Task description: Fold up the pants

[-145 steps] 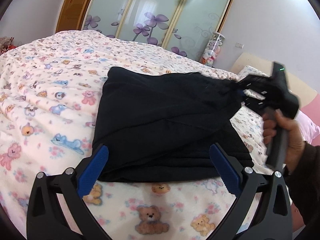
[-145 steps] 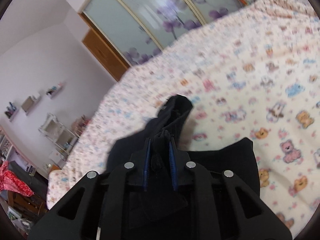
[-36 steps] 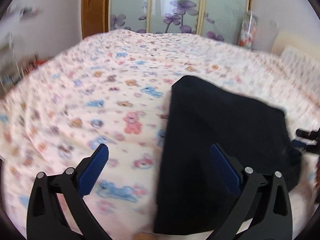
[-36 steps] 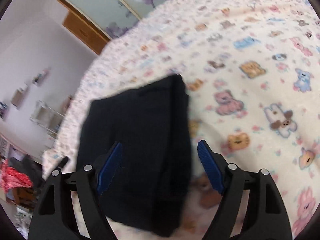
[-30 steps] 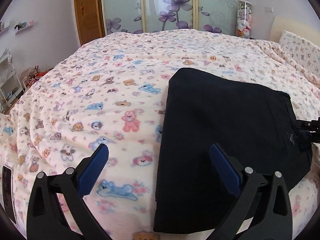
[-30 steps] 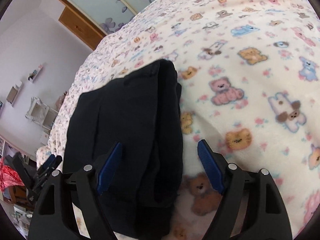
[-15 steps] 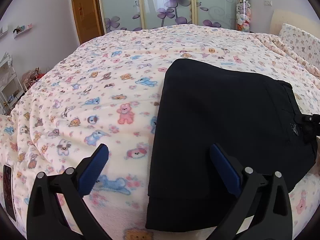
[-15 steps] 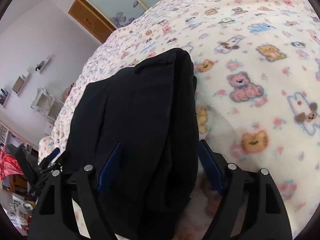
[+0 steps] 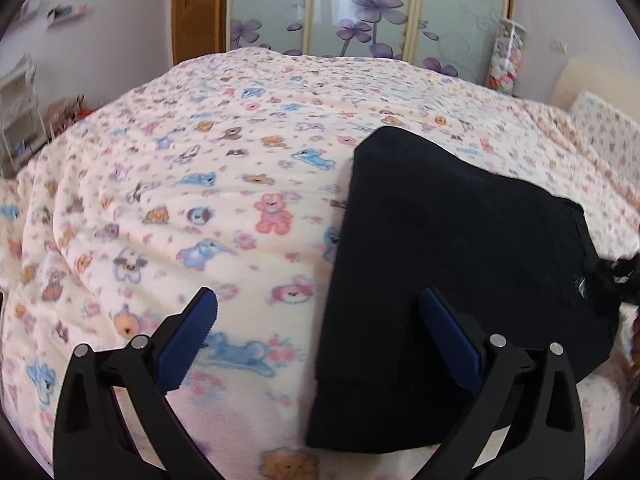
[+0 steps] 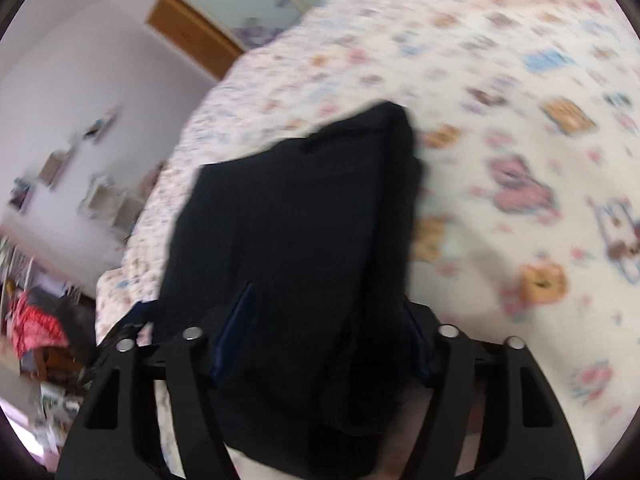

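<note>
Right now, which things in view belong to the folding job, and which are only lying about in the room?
Belong to the job:
black pants, folded on the bear-print blanket
left gripper, open
right gripper, fingers either side of the pants

Only lying about:
jar of colourful things by the wardrobe doors
white shelf unit
red cloth

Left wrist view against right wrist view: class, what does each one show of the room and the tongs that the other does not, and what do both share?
Only the left wrist view shows the jar of soft toys and the left tongs, open beside the pants' edge. Only the right wrist view shows the red cloth and the right tongs open astride the fold. Both show the black pants on the teddy-bear blanket.
</note>
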A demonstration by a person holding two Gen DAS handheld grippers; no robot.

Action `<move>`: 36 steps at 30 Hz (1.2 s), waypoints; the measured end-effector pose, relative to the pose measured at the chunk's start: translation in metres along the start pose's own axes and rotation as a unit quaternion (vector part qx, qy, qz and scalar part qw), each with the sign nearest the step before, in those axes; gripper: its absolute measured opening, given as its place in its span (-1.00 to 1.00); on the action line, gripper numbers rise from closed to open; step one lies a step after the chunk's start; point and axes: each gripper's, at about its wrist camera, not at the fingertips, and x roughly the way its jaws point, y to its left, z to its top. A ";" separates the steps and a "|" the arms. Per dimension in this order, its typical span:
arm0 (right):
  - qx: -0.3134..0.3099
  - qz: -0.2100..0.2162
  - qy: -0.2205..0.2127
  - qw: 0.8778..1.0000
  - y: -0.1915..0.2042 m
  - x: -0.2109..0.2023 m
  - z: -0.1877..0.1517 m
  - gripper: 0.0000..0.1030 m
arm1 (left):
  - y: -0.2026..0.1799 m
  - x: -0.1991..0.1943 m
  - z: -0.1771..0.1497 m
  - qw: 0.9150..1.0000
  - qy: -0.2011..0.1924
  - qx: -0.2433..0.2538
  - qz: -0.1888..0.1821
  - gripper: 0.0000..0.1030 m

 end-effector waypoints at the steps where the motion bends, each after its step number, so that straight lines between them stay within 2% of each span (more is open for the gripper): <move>1: 0.003 0.001 -0.001 1.000 -0.001 0.000 -0.001 0.26 | 0.003 -0.002 0.000 1.000 -0.001 -0.004 0.000 0.97; 3: 0.013 0.001 0.005 1.000 -0.004 0.005 -0.003 0.27 | 0.009 -0.005 0.003 1.000 -0.005 -0.007 0.003 0.97; 5: 0.024 0.020 0.014 0.999 -0.006 0.009 -0.001 0.23 | 0.014 -0.008 0.006 1.000 -0.008 -0.006 0.006 0.97; 7: 0.008 0.029 0.010 0.999 0.002 0.008 -0.002 -0.03 | 0.018 -0.009 0.007 1.000 -0.008 -0.008 0.001 0.97; 10: -0.021 0.059 -0.009 0.998 0.011 -0.003 -0.004 -0.17 | 0.024 -0.011 0.011 0.999 -0.010 -0.015 -0.028 0.97; 13: -0.028 0.085 -0.022 0.996 0.006 -0.008 -0.006 -0.22 | 0.023 -0.007 0.019 0.998 -0.004 -0.018 -0.060 0.97; 16: -0.031 0.097 -0.032 0.994 0.004 -0.009 -0.006 -0.22 | 0.021 0.006 0.031 0.995 0.022 -0.023 -0.098 0.97; 21: 0.026 0.074 0.014 0.997 -0.011 0.005 0.005 -0.13 | 0.020 0.040 0.053 0.983 0.090 -0.053 -0.148 0.97; 25: 0.047 0.084 0.027 0.995 -0.015 0.009 0.001 -0.11 | 0.010 0.071 0.061 0.974 0.148 -0.050 -0.163 0.97; 27: 0.015 0.084 0.019 0.996 -0.007 0.004 -0.002 -0.19 | 0.003 0.082 0.061 0.967 0.170 -0.053 -0.182 0.96; 30: 0.002 0.084 0.012 0.996 -0.005 -0.001 -0.005 -0.20 | -0.008 0.094 0.060 0.956 0.192 -0.053 -0.215 0.96; 33: 0.006 0.083 0.012 0.996 -0.008 0.000 -0.006 -0.19 | -0.019 0.101 0.059 0.957 0.201 -0.036 -0.209 0.96; 36: 0.017 0.083 0.013 0.996 -0.012 0.002 -0.006 -0.17 | -0.022 0.099 0.061 0.956 0.192 -0.042 -0.218 0.94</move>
